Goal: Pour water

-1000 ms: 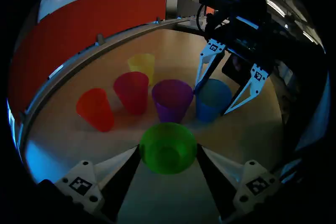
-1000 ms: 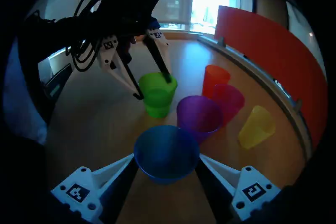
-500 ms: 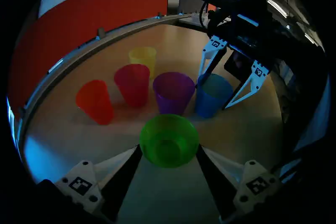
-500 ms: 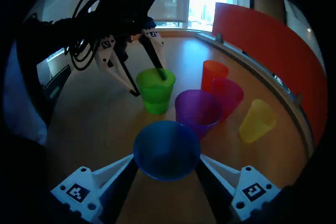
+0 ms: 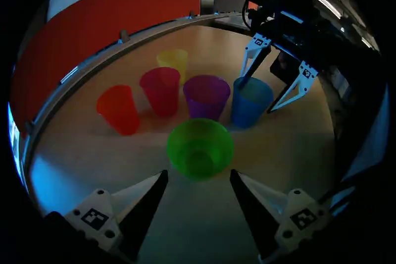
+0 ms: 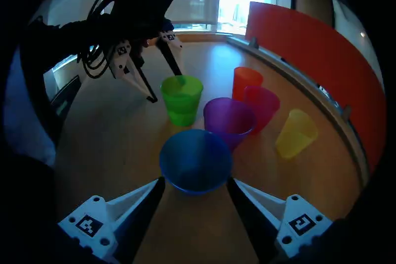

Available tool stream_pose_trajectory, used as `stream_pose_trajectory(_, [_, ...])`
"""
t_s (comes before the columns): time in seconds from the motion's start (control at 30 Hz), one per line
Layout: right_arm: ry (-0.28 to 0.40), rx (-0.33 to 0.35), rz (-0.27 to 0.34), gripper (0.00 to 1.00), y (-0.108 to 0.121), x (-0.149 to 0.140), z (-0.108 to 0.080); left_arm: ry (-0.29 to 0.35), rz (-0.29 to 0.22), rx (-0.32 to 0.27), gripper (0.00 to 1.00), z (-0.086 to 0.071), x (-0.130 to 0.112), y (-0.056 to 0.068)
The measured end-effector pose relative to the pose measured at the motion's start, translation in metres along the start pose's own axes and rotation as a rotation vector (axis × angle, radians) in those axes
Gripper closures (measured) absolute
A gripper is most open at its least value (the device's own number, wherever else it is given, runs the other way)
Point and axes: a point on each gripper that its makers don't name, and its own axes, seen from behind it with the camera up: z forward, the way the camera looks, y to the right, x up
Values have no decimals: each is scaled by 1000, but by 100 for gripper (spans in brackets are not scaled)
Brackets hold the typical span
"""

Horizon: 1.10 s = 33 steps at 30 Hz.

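A green cup stands upright on the wooden table, just past the tips of my open left gripper; nothing touches it. The blue cup stands upright in front of my open right gripper, whose tips reach only its near lower edge. In the left gripper view the right gripper straddles the blue cup. In the right gripper view the left gripper hangs behind the green cup.
Purple, pink, orange and yellow cups stand upright in a cluster behind the green one. A raised rail and a red wall panel border that side. A person's sleeve holds the left gripper.
Both grippers have drawn back, so the green and blue cups now lie farther ahead of the fingertips instead of between the fingers. The cups stay upright.
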Motion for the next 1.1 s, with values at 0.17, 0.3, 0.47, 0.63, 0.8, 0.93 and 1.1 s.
stream_pose_trajectory(0.17, [10, -30, 17, 3, -1, -3, -9, 15, -17, 32, 7, -10, -3, -1])
stream_pose_trajectory(0.3, [24, -61, 43, 3, -2, -7, -15, 20, -45, 71, 7, -19, -8, -4])
stream_pose_trajectory(0.47, [43, -111, 85, 3, -2, -12, -26, 50, -70, 118, 7, -31, -14, -4])
stream_pose_trajectory(0.63, [72, -179, 153, 3, 1, -14, -39, 95, -95, 180, 7, -45, -15, -7])
stream_pose_trajectory(0.8, [107, -256, 239, 4, 6, -15, -52, 154, -137, 241, 7, -62, -12, -10])
stream_pose_trajectory(0.93, [136, -330, 286, 3, 14, -12, -66, 207, -163, 292, 7, -74, -9, -13])
stream_pose_trajectory(1.1, [183, -429, 336, 4, 25, -3, -84, 272, -204, 380, 7, -88, -9, -20])
